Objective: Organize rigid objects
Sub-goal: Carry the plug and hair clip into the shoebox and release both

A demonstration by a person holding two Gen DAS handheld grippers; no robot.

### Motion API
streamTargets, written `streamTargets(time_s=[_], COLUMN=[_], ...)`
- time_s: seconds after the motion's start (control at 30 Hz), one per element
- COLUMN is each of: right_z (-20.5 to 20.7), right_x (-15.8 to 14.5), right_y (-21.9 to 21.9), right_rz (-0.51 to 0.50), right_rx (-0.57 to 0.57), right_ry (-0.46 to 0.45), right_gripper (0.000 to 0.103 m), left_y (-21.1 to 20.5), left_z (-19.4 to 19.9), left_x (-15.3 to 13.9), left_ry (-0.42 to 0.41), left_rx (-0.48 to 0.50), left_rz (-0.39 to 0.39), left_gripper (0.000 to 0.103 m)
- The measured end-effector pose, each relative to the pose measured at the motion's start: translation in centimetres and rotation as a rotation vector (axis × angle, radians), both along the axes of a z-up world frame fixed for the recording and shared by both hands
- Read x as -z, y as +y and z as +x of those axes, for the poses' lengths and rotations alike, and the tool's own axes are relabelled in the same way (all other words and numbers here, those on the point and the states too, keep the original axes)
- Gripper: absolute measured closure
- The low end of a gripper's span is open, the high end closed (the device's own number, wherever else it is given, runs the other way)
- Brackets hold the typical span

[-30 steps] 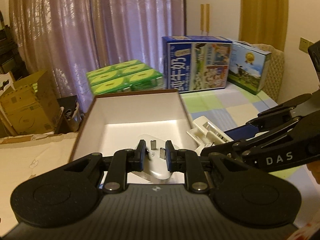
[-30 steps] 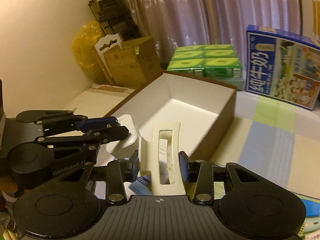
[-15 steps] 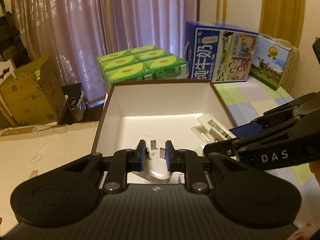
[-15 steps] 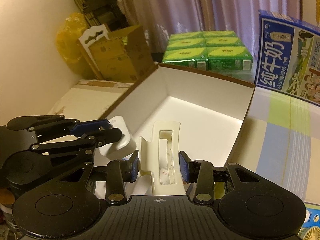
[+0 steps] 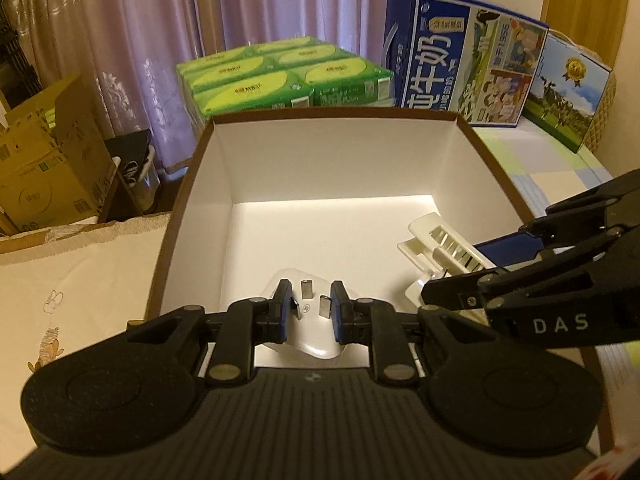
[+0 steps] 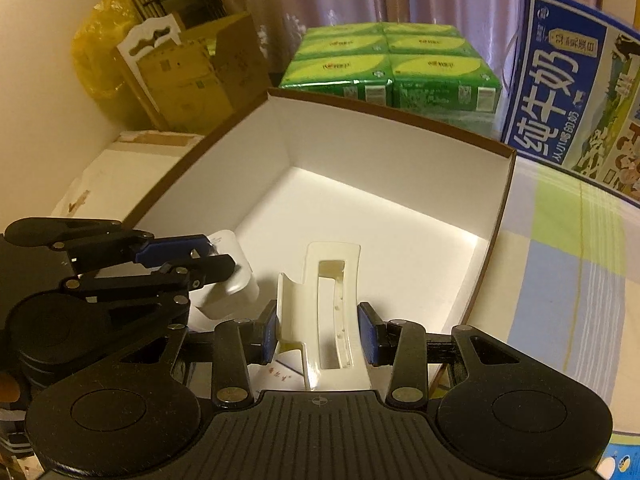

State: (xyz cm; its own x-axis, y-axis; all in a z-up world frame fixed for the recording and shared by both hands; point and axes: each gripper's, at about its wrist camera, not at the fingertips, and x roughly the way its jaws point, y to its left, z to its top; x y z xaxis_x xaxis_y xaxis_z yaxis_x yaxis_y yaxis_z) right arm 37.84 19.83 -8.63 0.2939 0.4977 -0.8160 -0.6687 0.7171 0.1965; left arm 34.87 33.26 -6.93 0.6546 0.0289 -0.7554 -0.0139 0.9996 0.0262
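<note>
Over the white-lined box, glossy plug, ribbed clip

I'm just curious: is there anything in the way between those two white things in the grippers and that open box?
Nothing visible. The plug and the hair clip hang over the box, whose white floor looks bare.

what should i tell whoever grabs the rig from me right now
Left gripper: jaws shut on a white plug adapter, prongs facing the camera, held over the near end of the open box.
Right gripper: jaws shut on a cream hair claw clip, also over the box's near end, beside the left one.
Box: white inside, brown rim; no item can be seen lying in it.
Done: both items picked up and brought over the box.
Left: lower and release each one inside, probably side by side; then check for more loose items, since none show here.
</note>
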Motion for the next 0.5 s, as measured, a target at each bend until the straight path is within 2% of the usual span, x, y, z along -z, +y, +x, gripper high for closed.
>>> streamTargets(time_s=[0.23,0.3,0.33,0.37,0.43,0.5], right_z=[0.8,1.1,1.2,1.3,1.3,1.2], right_x=[0.5,0.5,0.4,0.4,0.3,0.2], right_y=[0.2,0.1,0.1,0.1,0.1,-0.1], right_rz=[-0.017,-0.014,-0.006,-0.001,-0.005,0.002], right_rx=[0.014,0.030,0.034,0.035,0.038,0.030], right_ry=[-0.007,-0.008,-0.009,-0.008,-0.003,-0.003], right_gripper=[0.066,0.066,0.066,0.065,0.064,0.057], left_y=[0.2,0.3,0.3,0.4,0.6,0.8], left_z=[1.5,1.8,1.9,2.0,2.1,2.0], left_x=[0.5,0.0,-0.2,-0.3,-0.5,-0.5], left_ry=[-0.013,-0.040,-0.047,-0.051,-0.045,-0.033], left_rx=[0.013,0.013,0.009,0.004,-0.002,-0.011], left_rz=[-0.008,-0.011,-0.011,-0.009,-0.011,-0.018], left_gripper=[0.086,0.078,0.067,0.062,0.062,0.062])
